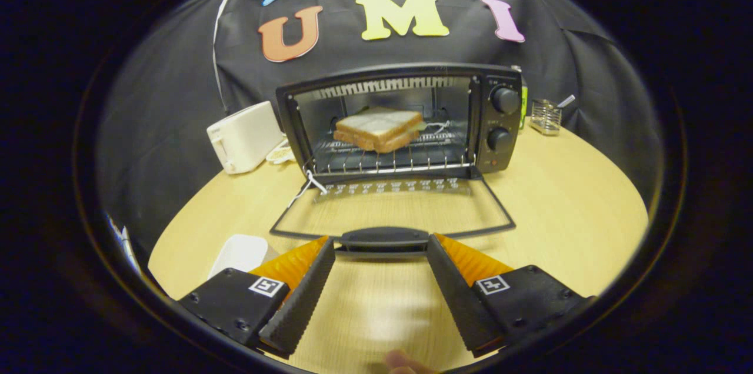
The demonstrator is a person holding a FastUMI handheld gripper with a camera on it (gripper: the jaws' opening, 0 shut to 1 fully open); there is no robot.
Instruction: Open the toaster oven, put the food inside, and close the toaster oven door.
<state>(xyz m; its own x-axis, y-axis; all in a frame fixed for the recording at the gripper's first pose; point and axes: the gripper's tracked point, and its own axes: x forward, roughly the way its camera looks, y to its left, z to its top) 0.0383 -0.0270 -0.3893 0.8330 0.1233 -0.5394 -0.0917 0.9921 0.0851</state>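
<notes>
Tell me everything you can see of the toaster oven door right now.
The toaster oven door is fully open, folded down flat over the wooden table, hinged at the oven's front bottom edge. It looks like clear glass in a thin dark frame, with a perforated metal strip near the hinge. Its dark bar handle lies at the near edge, between the tips of the open claw; contact is unclear.
</notes>
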